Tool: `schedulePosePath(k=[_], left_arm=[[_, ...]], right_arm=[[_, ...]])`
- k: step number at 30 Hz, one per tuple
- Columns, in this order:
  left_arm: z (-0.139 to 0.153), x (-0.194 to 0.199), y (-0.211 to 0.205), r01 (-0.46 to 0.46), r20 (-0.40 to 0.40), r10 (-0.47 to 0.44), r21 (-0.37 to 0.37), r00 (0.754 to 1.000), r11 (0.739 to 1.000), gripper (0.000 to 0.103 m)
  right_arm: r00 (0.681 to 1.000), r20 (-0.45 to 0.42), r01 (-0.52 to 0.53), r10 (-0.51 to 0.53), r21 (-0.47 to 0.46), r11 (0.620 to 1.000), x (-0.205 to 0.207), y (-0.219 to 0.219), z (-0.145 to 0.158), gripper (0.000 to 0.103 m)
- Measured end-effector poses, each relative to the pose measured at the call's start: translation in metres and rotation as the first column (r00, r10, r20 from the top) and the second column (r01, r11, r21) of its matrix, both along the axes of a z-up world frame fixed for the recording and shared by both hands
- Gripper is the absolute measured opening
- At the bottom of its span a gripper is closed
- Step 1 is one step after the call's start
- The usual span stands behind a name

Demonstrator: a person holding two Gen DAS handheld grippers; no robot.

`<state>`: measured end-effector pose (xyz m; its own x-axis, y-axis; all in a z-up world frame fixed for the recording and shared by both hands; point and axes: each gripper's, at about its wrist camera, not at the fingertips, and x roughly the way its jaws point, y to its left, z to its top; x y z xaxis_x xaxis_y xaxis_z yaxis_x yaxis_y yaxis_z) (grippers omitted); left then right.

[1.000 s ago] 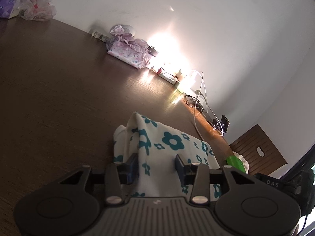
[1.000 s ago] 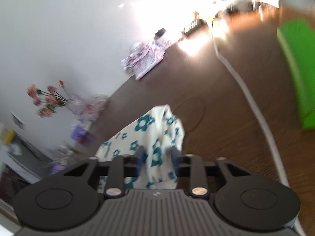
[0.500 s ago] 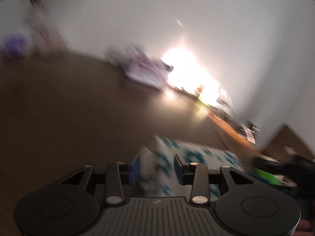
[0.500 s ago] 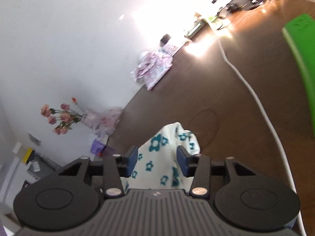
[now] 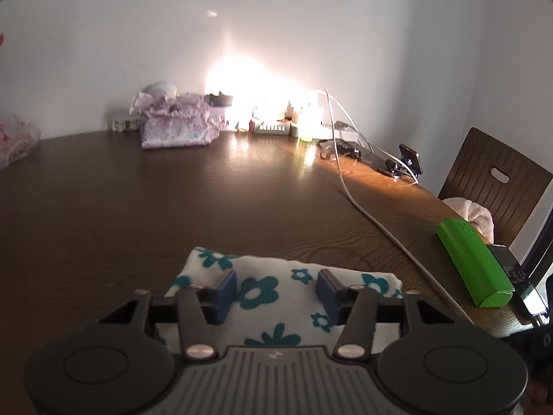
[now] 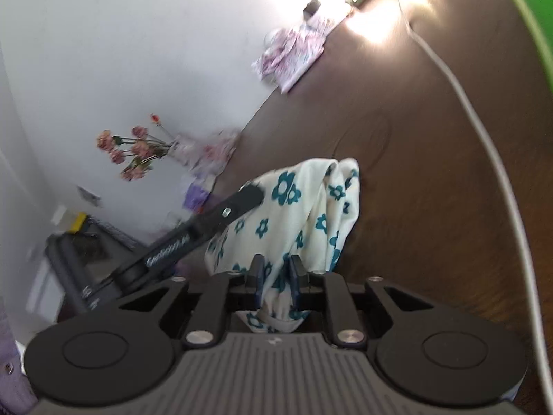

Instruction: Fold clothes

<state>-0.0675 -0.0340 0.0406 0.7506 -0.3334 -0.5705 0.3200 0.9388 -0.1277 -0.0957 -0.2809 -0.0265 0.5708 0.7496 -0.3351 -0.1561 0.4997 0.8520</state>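
A white cloth with teal flowers (image 5: 276,290) lies folded on the dark wooden table (image 5: 172,200), right under my left gripper (image 5: 276,288), which is open with its blue pads spread above the cloth. My right gripper (image 6: 275,278) is shut on a bunched edge of the same cloth (image 6: 304,207), which rises in folds beyond the fingers. The left gripper's finger (image 6: 242,200) shows in the right wrist view, resting on the cloth's far left side.
A green box (image 5: 473,263) and a phone (image 5: 518,276) lie at the table's right edge. A white cable (image 5: 366,207) runs across the table. Folded pink clothes (image 5: 176,128), boxes and chargers line the far wall. A wooden chair (image 5: 494,180) stands at right. Flowers (image 6: 134,148) stand at the left.
My right gripper opened, then closed again on the cloth's edge. My left gripper swung round, opened wider, and the cloth now lies flatter beneath it.
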Motion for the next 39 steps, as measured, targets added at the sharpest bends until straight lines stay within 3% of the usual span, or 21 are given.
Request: schedulePosePath(k=[6, 8, 10, 11, 14, 19, 22, 23, 24, 25, 26, 27, 28, 31, 37, 39], left_arm=[[-0.006, -0.003, 0.006, 0.052, 0.002, -0.052, 0.013, 0.999, 0.999, 0.057], [-0.007, -0.005, 0.006, 0.054, 0.012, -0.054, 0.017, 0.998, 0.998, 0.057], [-0.009, -0.007, 0.004, 0.056, 0.026, -0.057, 0.029, 0.998, 0.998, 0.057], [-0.01, -0.008, 0.003, 0.057, 0.033, -0.058, 0.036, 0.998, 0.998, 0.057], [-0.011, -0.009, 0.0, 0.061, 0.046, -0.063, 0.054, 0.997, 0.997, 0.058], [-0.011, -0.007, 0.002, 0.059, 0.031, -0.06, 0.04, 0.998, 0.997, 0.058], [-0.011, -0.009, 0.0, 0.057, 0.04, -0.058, 0.048, 0.997, 0.997, 0.058], [-0.011, -0.009, 0.0, 0.056, 0.041, -0.057, 0.048, 0.997, 0.997, 0.058], [-0.011, -0.01, 0.0, 0.054, 0.043, -0.056, 0.046, 0.998, 0.997, 0.058], [-0.011, -0.011, 0.0, 0.052, 0.044, -0.054, 0.044, 0.998, 0.998, 0.058], [-0.011, -0.011, 0.0, 0.05, 0.046, -0.052, 0.044, 0.998, 0.998, 0.058], [-0.011, -0.012, -0.001, 0.047, 0.047, -0.049, 0.045, 0.998, 0.998, 0.058], [-0.011, -0.012, -0.001, 0.045, 0.048, -0.047, 0.046, 0.998, 0.998, 0.058], [-0.011, -0.014, -0.003, 0.04, 0.055, -0.043, 0.057, 0.998, 0.998, 0.058], [-0.01, -0.017, 0.0, 0.032, 0.055, -0.034, 0.037, 0.998, 0.999, 0.06], [-0.009, -0.018, 0.005, 0.029, 0.05, -0.03, 0.014, 0.998, 0.999, 0.061]], right_arm=[[0.998, -0.037, 0.061, -0.054, 0.215, 0.975, 0.021, -0.012, -0.023, 0.032], [0.996, -0.049, 0.088, -0.078, 0.226, 0.97, 0.029, -0.013, -0.024, 0.03], [0.991, -0.064, 0.131, -0.12, 0.226, 0.965, 0.033, -0.014, -0.024, 0.009], [0.987, -0.07, 0.158, -0.146, 0.226, 0.961, 0.034, -0.016, -0.023, 0.003], [0.973, -0.084, 0.228, -0.214, 0.258, 0.939, 0.023, -0.025, -0.023, 0.001], [0.952, -0.058, 0.307, -0.302, 0.193, 0.932, 0.006, -0.041, -0.015, 0.0], [0.969, -0.058, 0.247, -0.24, 0.189, 0.95, 0.012, -0.041, -0.009, 0.006], [0.972, -0.065, 0.235, -0.227, 0.18, 0.955, 0.016, -0.038, -0.01, 0.014], [0.974, -0.072, 0.223, -0.213, 0.171, 0.96, 0.02, -0.035, -0.01, 0.032], [0.976, -0.08, 0.212, -0.201, 0.162, 0.964, 0.024, -0.032, -0.01, 0.036], [0.975, -0.09, 0.213, -0.201, 0.16, 0.964, 0.029, -0.029, -0.012, 0.036], [0.975, -0.1, 0.215, -0.201, 0.159, 0.964, 0.034, -0.025, -0.014, 0.022], [0.973, -0.108, 0.218, -0.203, 0.155, 0.964, 0.039, -0.022, -0.015, 0.001], [0.962, -0.101, 0.261, -0.254, 0.064, 0.963, 0.041, -0.018, -0.01, 0.001], [0.944, 0.098, 0.326, -0.314, -0.156, 0.932, 0.032, 0.012, 0.011, 0.001], [0.938, 0.111, 0.343, -0.328, -0.166, 0.925, 0.034, 0.013, 0.015, 0.002]])
